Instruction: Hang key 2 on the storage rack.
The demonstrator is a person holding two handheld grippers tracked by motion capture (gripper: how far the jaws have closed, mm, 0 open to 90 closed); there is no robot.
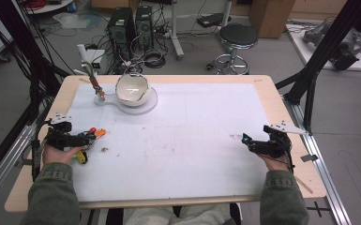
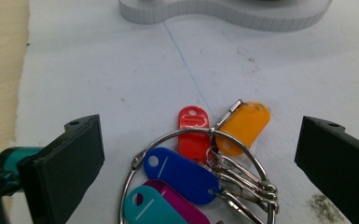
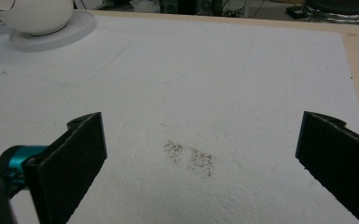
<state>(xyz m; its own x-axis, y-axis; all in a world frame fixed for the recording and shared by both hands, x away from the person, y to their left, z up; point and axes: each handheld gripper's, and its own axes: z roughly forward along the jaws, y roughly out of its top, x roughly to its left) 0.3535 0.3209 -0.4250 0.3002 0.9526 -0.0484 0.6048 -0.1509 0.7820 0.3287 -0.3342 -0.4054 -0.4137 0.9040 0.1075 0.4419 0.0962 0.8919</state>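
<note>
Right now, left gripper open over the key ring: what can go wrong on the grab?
1. The left gripper stands wide open around the key ring. The thin wire ring lies flat on the white mat, so the pads may slide over it.
2. The loose tags, such as the orange tag, could be pinched alone, leaving the rest dangling.
3. The white bowl sits far off, so a swinging bunch might slip.

Even, soft indoor light falls from overhead. The white mat (image 1: 192, 136) looks bright without glare, and shadows are faint. All pictures are slightly grainy, and close jaws look blurred.
</note>
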